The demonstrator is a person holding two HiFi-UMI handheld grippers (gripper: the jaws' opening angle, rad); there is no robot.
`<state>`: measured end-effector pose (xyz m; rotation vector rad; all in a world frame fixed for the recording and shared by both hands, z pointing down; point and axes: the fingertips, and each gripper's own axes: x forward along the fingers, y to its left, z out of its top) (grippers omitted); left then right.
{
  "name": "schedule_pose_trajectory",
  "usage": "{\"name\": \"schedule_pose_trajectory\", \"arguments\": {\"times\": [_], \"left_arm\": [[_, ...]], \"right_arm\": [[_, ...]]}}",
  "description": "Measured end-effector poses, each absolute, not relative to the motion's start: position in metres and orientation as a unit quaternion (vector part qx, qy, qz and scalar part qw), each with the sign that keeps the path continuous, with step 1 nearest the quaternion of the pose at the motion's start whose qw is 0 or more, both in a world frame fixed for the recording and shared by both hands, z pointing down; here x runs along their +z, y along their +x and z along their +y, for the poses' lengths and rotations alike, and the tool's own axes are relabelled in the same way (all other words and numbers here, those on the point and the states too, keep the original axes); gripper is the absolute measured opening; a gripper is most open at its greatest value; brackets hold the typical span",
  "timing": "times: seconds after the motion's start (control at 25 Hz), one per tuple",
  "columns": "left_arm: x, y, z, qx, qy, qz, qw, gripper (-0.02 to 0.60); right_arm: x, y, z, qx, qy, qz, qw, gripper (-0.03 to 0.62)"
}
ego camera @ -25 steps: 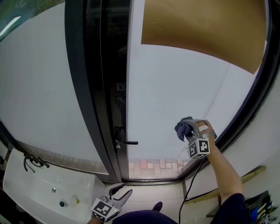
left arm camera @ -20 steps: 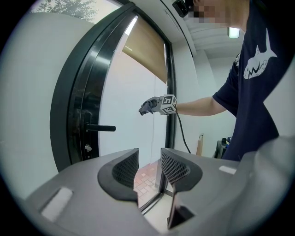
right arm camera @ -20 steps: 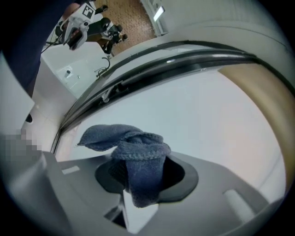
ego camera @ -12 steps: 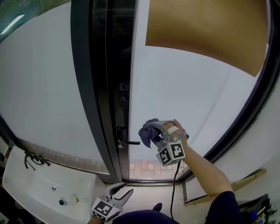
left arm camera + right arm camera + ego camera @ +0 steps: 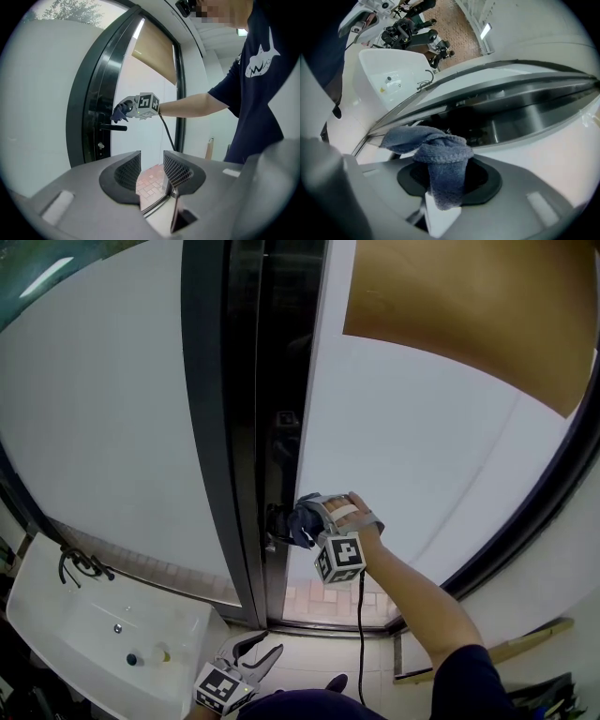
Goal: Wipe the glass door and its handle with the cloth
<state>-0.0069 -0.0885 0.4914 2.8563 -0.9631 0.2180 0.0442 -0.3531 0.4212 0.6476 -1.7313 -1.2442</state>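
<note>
Head view: right gripper, jaws closed on a blue-grey cloth, the bunched cloth ahead of the jaws pressed against the black door handle at the edge of the glass door; black door frame just beyond the jaw tips; tan blind high on the glass; left gripper low at the frame's bottom, jaws parted, well apart from the door; white basin to its left. Left gripper view: left gripper, jaws apart by a moderate gap, nothing held, brick paving showing through the gap; far ahead of the jaws, the lever handle with the cloth touching it from above. Right gripper view: right gripper, jaws clamped on the cloth, which rises between them and folds over to the left; dark frame directly ahead; basin beyond.
</note>
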Motion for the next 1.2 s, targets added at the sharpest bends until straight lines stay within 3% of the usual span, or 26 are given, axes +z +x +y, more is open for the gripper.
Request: {"name": "schedule_pose_trajectory", "arguments": {"times": [1.2], "left_arm": [[0.5,0.016,-0.097,0.08,0.954,-0.28,0.063,0.146]], "right_arm": [[0.437,0.349,-0.311,-0.395,0.379,-0.622,0.56,0.146]]}}
